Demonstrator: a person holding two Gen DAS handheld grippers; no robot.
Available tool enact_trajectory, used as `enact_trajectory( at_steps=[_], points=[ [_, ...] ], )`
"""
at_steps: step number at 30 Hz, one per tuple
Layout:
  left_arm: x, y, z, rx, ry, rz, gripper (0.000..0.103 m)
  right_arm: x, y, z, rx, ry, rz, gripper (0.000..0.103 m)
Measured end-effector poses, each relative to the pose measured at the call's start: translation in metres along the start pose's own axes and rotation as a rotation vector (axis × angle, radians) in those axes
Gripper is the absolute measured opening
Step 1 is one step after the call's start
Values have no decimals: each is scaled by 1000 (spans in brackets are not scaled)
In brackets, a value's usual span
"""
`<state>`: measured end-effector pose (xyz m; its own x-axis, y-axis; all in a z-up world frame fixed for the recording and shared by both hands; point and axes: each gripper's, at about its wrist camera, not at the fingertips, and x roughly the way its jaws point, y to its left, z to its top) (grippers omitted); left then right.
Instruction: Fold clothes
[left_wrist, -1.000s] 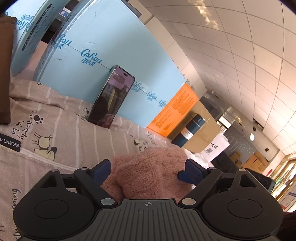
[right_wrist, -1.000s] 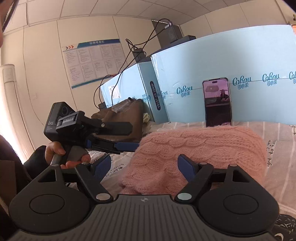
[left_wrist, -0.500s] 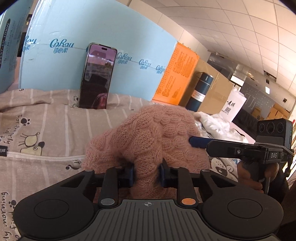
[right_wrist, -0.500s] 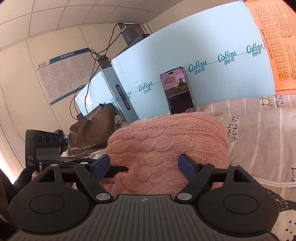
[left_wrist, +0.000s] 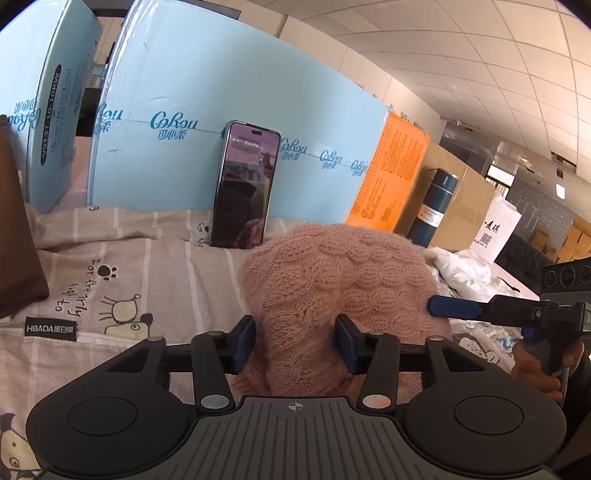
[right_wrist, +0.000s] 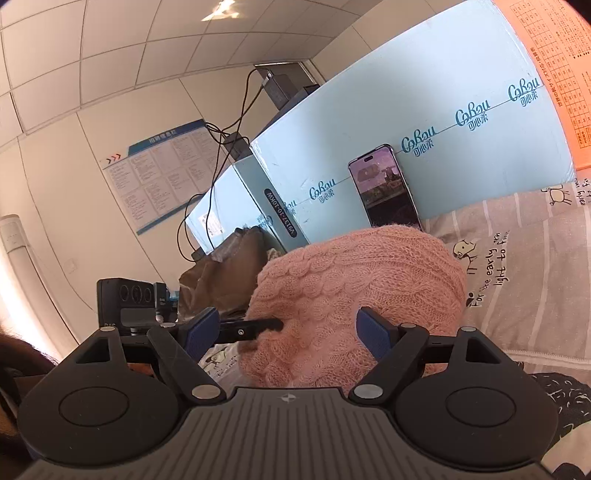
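Here left claw (left_wrist: 295, 341) has just been opening around sweater (left_wrist: 343, 284).

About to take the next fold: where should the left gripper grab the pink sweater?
Grip the near edge of the pink sweater, coming in low from the front: the left gripper already straddles a raised ridge of knit there, thin enough to pinch, though its jaws have just been opening.

Left tongs (left_wrist: 295, 341) opening — right tongs (right_wrist: 286, 334) wide

- Looked like an office or stockroom: panelled grid ceiling (left_wrist: 480, 55), printed notice board (right_wrist: 159, 173) on the far left wall.
- Stacked light-blue cartons (left_wrist: 221, 103), brown cardboard boxes (left_wrist: 461, 199) far right.
- Work surface draped with a cartoon-print sheet (left_wrist: 129, 273).
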<state>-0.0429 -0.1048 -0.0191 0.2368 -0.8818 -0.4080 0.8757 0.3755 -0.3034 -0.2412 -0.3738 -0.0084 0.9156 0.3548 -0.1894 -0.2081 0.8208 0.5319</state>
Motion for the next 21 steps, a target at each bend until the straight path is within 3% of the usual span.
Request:
enact_trajectory(
  at_steps=[3,8,13,17,19,21],
  points=[
    [10,13,4,-56,-5,5,67,11,-12,-4,37,20,-73,80],
    [31,12,-6,29,54,132,71,17,-23,-6,81,39,-71,80],
    [34,16,-6,-4,61,156,81,23,-24,-7,77,56,-105,81],
    [18,32,0,-216,50,67,87,12,-24,-5,102,19,-57,84],
    [7,40,0,-327,40,58,92,-1,-23,-2,108,-40,-11,86],
    [0,44,-3,-419,55,42,94,-9,-21,2,98,-86,-43,89]
  ],
)
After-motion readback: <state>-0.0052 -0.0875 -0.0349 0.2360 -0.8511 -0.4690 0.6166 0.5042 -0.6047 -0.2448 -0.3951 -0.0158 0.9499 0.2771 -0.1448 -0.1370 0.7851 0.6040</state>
